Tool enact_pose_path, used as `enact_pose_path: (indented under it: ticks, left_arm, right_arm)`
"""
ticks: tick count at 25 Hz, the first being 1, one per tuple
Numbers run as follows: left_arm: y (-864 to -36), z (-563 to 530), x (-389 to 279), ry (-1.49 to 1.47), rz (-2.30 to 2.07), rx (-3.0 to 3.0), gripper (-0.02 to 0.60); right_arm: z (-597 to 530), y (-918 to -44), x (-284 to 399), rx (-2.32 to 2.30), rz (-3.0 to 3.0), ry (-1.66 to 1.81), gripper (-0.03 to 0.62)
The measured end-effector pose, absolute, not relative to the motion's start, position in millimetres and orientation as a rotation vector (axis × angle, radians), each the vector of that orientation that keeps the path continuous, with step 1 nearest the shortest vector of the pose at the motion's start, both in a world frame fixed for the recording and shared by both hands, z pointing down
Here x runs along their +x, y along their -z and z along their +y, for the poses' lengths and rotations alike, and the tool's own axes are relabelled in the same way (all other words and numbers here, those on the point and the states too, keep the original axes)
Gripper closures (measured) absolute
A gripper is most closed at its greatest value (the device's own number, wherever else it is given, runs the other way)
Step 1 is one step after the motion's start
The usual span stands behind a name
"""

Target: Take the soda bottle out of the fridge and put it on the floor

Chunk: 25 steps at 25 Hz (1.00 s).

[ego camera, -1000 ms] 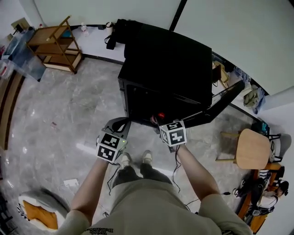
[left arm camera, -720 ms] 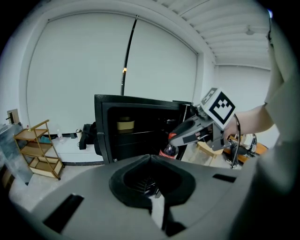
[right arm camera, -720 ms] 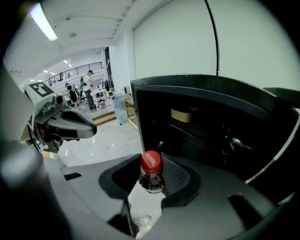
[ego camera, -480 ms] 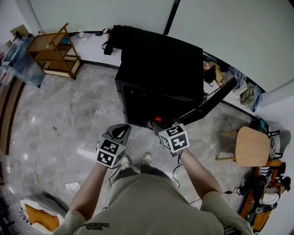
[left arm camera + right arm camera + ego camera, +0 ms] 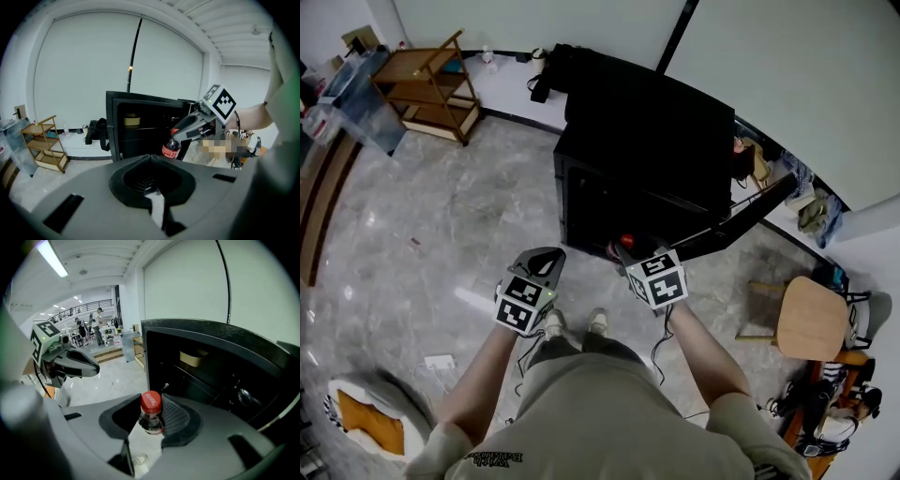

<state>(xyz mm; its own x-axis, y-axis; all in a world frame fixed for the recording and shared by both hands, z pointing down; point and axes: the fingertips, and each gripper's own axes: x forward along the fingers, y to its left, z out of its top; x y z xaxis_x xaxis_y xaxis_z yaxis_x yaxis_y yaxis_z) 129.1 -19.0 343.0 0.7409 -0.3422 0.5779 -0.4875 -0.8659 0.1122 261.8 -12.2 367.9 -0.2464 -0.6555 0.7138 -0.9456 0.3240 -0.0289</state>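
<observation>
The soda bottle [image 5: 150,414] has a red cap, dark drink and a red label [image 5: 171,149]. My right gripper [image 5: 151,401] is shut on its neck, just in front of the open black fridge [image 5: 647,131]. In the head view its red cap [image 5: 625,241] shows just beyond the right gripper [image 5: 630,253], at the fridge's lower front edge. My left gripper [image 5: 546,257] hangs to the left of the bottle, apart from it. Its jaws meet at the tips with nothing between them [image 5: 150,157]. The fridge door [image 5: 750,211] stands open to the right.
A wooden shelf rack [image 5: 427,84] stands at the back left, and a round wooden stool [image 5: 811,319] at the right. An orange and white cushion [image 5: 366,422] lies at the lower left. The person's feet [image 5: 577,323] are on the grey marble floor [image 5: 441,225] before the fridge.
The head camera has shifted slightly. Both grippers stay almost where they were, the right one still holding the bottle in front of the fridge opening.
</observation>
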Motion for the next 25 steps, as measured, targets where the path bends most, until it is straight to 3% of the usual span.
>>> enact_pose_path:
  ticks: [25]
  left_arm:
    - [-386.7, -13.7, -82.7, -0.813, -1.266, 2.267, 0.574]
  right_arm:
    - [-74.0, -412.6, 39.4, 0.785, -2.223, -0.427, 0.480]
